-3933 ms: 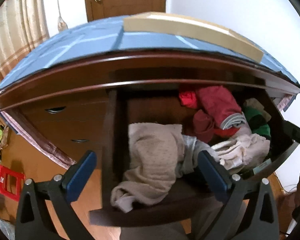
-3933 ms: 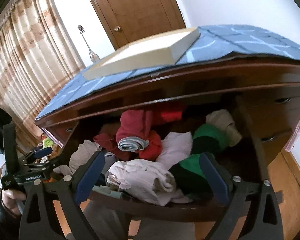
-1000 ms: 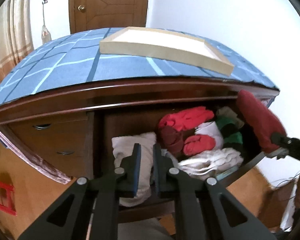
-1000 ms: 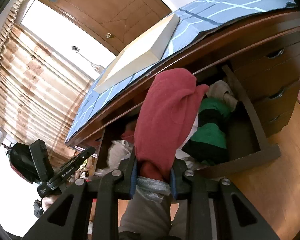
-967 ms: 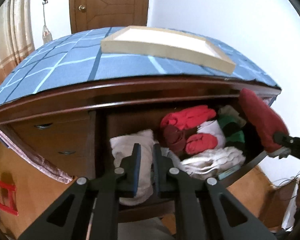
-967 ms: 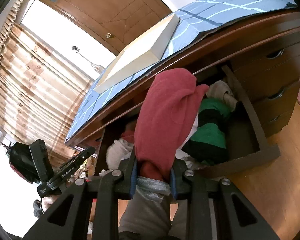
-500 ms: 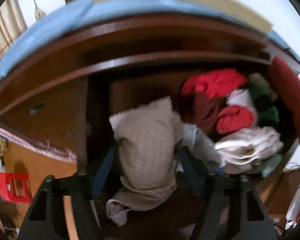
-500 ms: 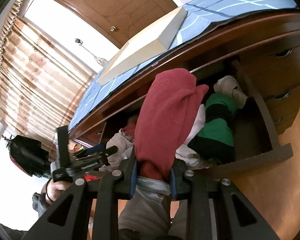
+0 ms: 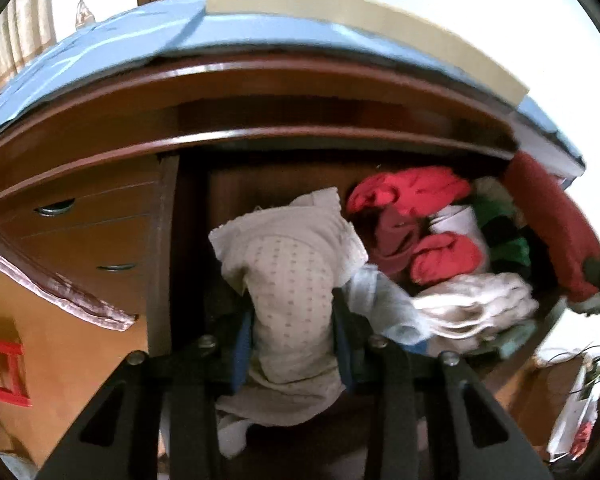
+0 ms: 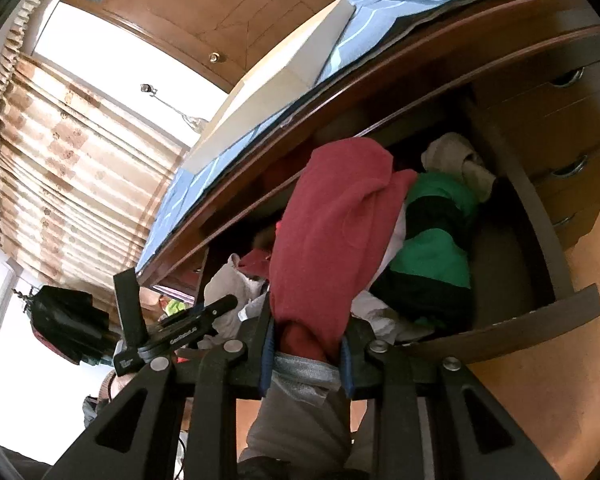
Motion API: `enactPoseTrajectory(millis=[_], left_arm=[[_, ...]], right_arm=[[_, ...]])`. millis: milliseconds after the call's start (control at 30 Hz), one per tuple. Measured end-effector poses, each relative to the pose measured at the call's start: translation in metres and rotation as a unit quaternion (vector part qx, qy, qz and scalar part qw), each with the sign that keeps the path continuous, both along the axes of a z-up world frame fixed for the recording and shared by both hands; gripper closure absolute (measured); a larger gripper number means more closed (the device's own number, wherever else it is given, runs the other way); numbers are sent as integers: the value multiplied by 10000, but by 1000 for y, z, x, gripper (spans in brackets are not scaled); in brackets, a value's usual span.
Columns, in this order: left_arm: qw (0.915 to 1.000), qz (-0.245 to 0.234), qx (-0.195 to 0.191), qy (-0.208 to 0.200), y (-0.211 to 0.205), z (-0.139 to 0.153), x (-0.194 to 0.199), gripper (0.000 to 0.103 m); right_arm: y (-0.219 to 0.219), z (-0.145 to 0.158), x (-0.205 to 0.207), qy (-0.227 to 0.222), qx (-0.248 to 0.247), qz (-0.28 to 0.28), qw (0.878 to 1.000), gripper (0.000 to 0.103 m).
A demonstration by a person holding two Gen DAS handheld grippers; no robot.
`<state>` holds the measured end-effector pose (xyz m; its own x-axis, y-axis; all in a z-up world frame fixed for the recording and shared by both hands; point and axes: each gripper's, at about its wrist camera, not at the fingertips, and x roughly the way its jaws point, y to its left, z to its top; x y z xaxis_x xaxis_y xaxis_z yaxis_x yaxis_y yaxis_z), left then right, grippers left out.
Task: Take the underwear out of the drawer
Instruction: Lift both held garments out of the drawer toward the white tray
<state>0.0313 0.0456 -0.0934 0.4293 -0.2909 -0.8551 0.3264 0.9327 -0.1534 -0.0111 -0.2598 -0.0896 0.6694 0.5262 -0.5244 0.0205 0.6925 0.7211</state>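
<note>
The open wooden drawer holds a heap of clothes. Beige dotted underwear lies at its left end. My left gripper points down into the drawer with its jaws closing, and both blue pads press the beige cloth from either side. My right gripper is shut on dark red underwear by its grey waistband, held up in front of the drawer. The same red piece shows at the right edge of the left wrist view.
Red, maroon and white garments and a green-and-black one fill the drawer's right half. A cream tray sits on the blue cloth on top of the dresser. Closed drawers flank the open one; a red crate stands on the floor.
The left gripper opened, dropped into the drawer over the beige underwear, and its jaws came in on the cloth. The right gripper keeps its hold on the red underwear.
</note>
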Motion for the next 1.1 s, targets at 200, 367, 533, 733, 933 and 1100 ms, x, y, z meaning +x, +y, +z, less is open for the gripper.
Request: enactPoseTrajectory(millis=[200, 367, 533, 733, 933, 1100], left_arm=[[9990, -192, -154, -373, 0, 35, -18, 69], [9980, -165, -196, -576, -4, 53, -26, 69], [9967, -162, -297, -741, -9, 67, -38, 69], [9947, -128, -428, -930, -10, 85, -49, 69], [9926, -121, -452, -1121, -13, 100, -43, 69], [9914, -100, -525, -1199, -14, 111, -29, 69]], right_arm=[[-6, 8, -13, -116, -33, -45, 9999, 75], [-13, 15, -27, -237, 7, -194, 9995, 75], [-17, 24, -45, -398, -11, -274, 9988, 75], [-29, 41, -70, -675, -79, -510, 9964, 75], [-42, 51, -83, -834, -171, -709, 9938, 75], [-41, 56, -81, -904, -196, -707, 9932, 75]])
